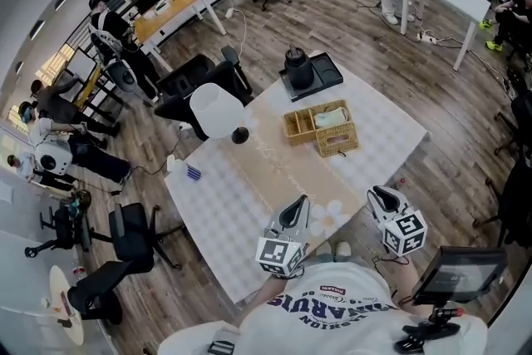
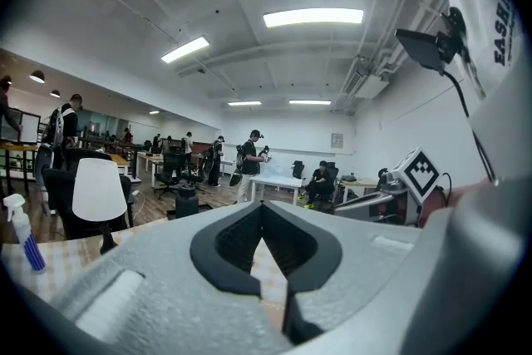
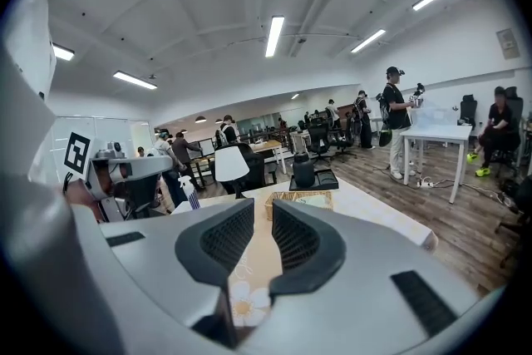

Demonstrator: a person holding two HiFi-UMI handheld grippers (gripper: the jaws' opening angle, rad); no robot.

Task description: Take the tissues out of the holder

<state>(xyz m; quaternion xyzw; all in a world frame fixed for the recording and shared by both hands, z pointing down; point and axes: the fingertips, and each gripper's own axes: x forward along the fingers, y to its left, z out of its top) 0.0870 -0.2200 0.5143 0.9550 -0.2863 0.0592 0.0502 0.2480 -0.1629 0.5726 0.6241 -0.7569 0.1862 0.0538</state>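
A wicker tissue holder [image 1: 298,127] stands on the beige runner at the far middle of the table. A pale pack of tissues [image 1: 331,117] lies in it, beside a wicker tissue box [image 1: 337,140]. The right gripper view shows the holder [image 3: 301,200] straight beyond the jaws. Both grippers hover at the table's near edge, well short of the holder. My left gripper [image 1: 296,208] [image 2: 263,208] has its pad tips touching and holds nothing. My right gripper [image 1: 384,197] [image 3: 263,216] keeps a narrow gap between its pads, with nothing in it.
A black jug [image 1: 299,66] sits on a black tray [image 1: 331,72] at the far end. A white lamp [image 1: 218,110] and a spray bottle [image 1: 193,172] stand at the table's left. Office chairs and people surround the table; a small monitor [image 1: 459,272] is at my right.
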